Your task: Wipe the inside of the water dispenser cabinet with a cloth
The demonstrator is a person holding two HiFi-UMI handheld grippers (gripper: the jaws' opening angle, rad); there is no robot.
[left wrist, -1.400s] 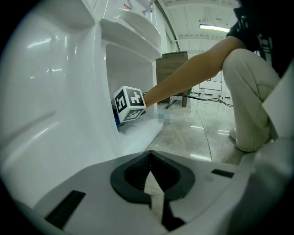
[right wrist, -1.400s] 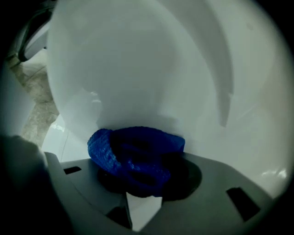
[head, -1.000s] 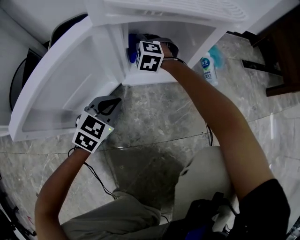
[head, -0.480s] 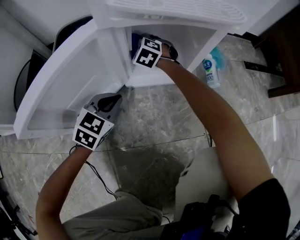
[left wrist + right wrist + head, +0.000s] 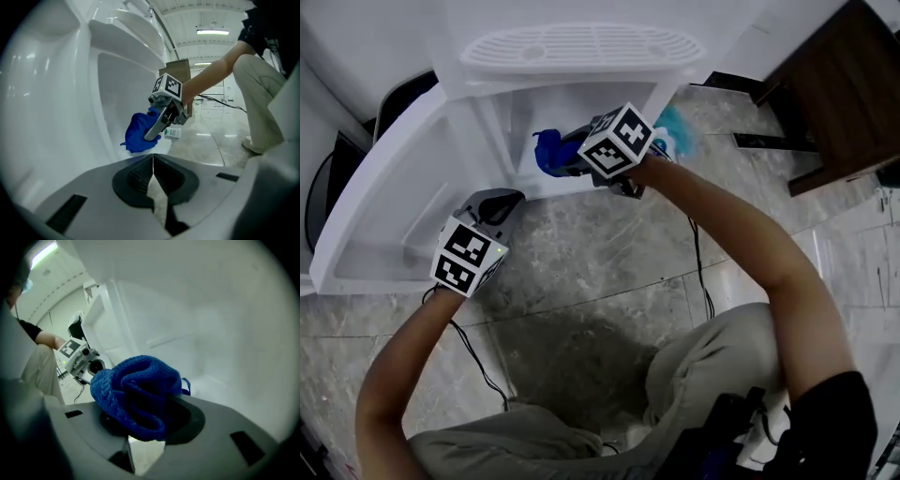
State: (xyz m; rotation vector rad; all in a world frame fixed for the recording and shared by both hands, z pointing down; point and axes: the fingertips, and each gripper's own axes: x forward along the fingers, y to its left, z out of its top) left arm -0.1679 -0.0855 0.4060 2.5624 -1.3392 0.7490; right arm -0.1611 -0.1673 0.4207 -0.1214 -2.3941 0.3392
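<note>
white cabinet (image 5: 525, 112) open on the floor (image 5: 609, 253), door (image 5: 384, 206) swung out left; at its mouth, close by the left inner wall (touching or not, hard to tell), a blue cloth (image 5: 548, 150) bunched and clamped in the right tongs (image 5: 570, 157), left tongs (image 5: 508, 199) clenched on nothing beside the door. probably light, soft, limp and a little grippy from the nubby weave, nothing to break, so best pinched deep through the gathered folds with a fat cushion left proud of the tips. crumpled to a wad with no clear long axis, bulging past the tips down and in toward the cabinet.
</note>
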